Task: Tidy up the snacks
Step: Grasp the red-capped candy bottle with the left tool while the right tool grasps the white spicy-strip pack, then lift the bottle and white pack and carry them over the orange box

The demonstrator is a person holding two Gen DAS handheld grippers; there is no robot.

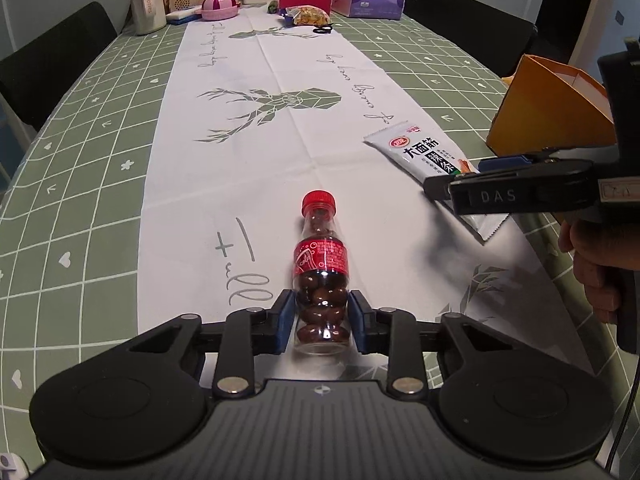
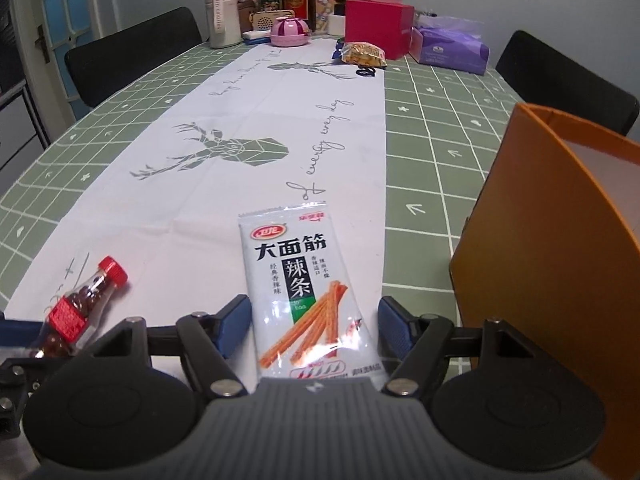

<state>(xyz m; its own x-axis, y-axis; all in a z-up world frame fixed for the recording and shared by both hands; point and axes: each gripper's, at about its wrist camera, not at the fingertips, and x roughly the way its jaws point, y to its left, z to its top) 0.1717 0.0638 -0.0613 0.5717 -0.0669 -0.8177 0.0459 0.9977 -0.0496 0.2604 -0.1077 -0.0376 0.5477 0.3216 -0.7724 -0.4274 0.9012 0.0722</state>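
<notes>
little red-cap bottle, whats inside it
The bottle is packed with dark brown rounded candies, visible through the clear plastic from neck to base. The red label hides the middle section, so the contents there cannot be seen.

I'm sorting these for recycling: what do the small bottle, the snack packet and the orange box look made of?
The small bottle: clear, glossy plastic by the look, brown candies visible through it, red screw cap. The snack packet: thin shiny plastic film, with glare and a crimped edge. The orange box: probably matte cardboard, thin flat walls, pale inside.
</notes>
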